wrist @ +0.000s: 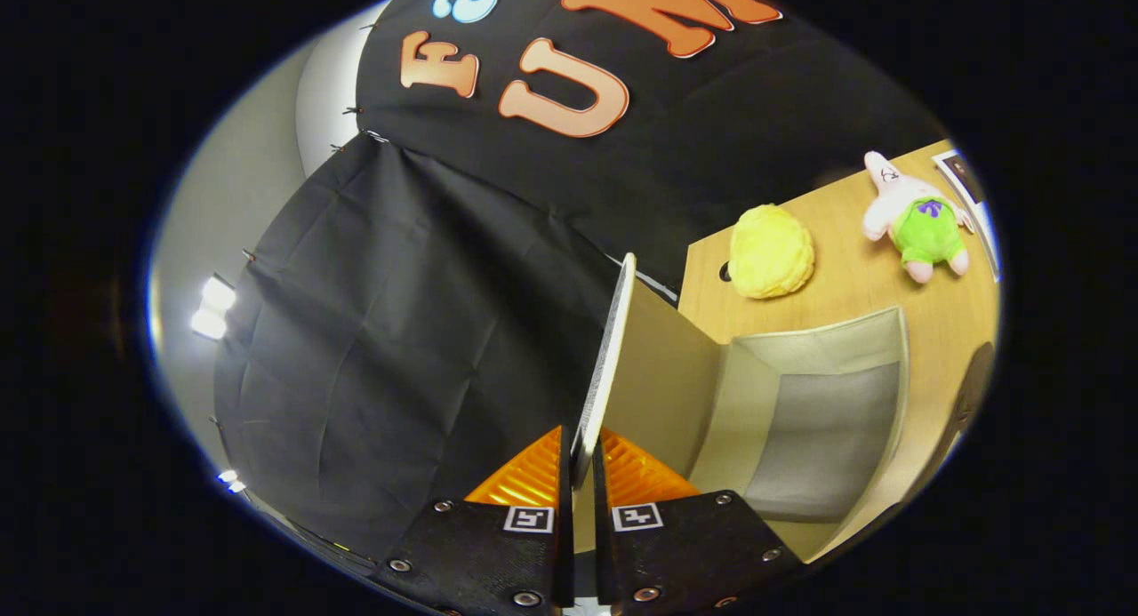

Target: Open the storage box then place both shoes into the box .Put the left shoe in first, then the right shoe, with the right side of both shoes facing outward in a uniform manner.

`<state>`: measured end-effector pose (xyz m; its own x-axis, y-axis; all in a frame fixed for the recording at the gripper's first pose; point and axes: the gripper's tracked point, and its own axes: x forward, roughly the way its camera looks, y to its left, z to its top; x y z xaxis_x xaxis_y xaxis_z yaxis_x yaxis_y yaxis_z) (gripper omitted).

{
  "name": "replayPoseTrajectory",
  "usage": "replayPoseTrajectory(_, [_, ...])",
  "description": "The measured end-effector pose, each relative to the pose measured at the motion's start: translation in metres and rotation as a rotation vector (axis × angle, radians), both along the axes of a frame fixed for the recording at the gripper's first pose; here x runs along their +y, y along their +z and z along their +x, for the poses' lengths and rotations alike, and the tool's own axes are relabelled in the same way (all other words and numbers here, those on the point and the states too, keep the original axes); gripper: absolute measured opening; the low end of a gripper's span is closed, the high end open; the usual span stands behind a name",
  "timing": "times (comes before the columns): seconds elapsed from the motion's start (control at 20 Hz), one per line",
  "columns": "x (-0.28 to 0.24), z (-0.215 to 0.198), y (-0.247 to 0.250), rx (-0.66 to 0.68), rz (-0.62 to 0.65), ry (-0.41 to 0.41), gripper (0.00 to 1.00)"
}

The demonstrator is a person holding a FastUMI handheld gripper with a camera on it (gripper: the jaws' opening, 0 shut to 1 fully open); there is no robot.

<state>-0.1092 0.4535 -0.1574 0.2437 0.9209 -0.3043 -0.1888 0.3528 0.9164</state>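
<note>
Your tongs [582, 474] are closed down on the lid [613, 358] of the storage box [818, 420] — both fingers press on its thin edge, one on each side, with only the panel's thickness between them. You have the lid swung up and standing on edge, running away from the fingers toward the booth's black cloth wall [427, 332]. To the right of the lid the box lies open on the wooden surface [853, 278], its pale inner walls and grey bottom showing, with nothing inside it. Beyond the box, farther along the surface, a yellow plush toy [771, 252] sits near the cloth, and a pink star-shaped plush in green shorts [920, 218] lies well apart to its right — just beside a printed sheet [969, 189] at the surface's far edge.
</note>
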Motion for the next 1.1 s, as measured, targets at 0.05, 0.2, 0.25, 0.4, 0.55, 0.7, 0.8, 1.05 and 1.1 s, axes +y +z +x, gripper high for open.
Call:
replayPoseTrajectory(0.05, [0.009, -0.003, -0.001, 0.005, 0.0, 0.005, 0.1])
replayPoseTrajectory(0.2, [0.037, -0.012, -0.008, 0.029, -0.028, -0.001, 0.11])
replayPoseTrajectory(0.25, [0.045, -0.015, -0.01, 0.021, -0.038, -0.004, 0.22])
replayPoseTrajectory(0.4, [0.054, -0.019, -0.01, 0.01, -0.077, -0.009, 0.6])
replayPoseTrajectory(0.55, [0.039, -0.011, -0.022, -0.008, -0.133, -0.038, 0.86])
replayPoseTrajectory(0.7, [-0.002, -0.002, -0.041, -0.059, -0.226, -0.089, 0.89])
replayPoseTrajectory(0.8, [-0.041, 0.002, -0.057, -0.092, -0.301, -0.122, 0.92])
replayPoseTrajectory(1.05, [-0.154, 0.017, -0.105, -0.164, -0.532, -0.221, 0.95])
replayPoseTrajectory(1.1, [-0.175, 0.019, -0.115, -0.168, -0.576, -0.238, 0.95])
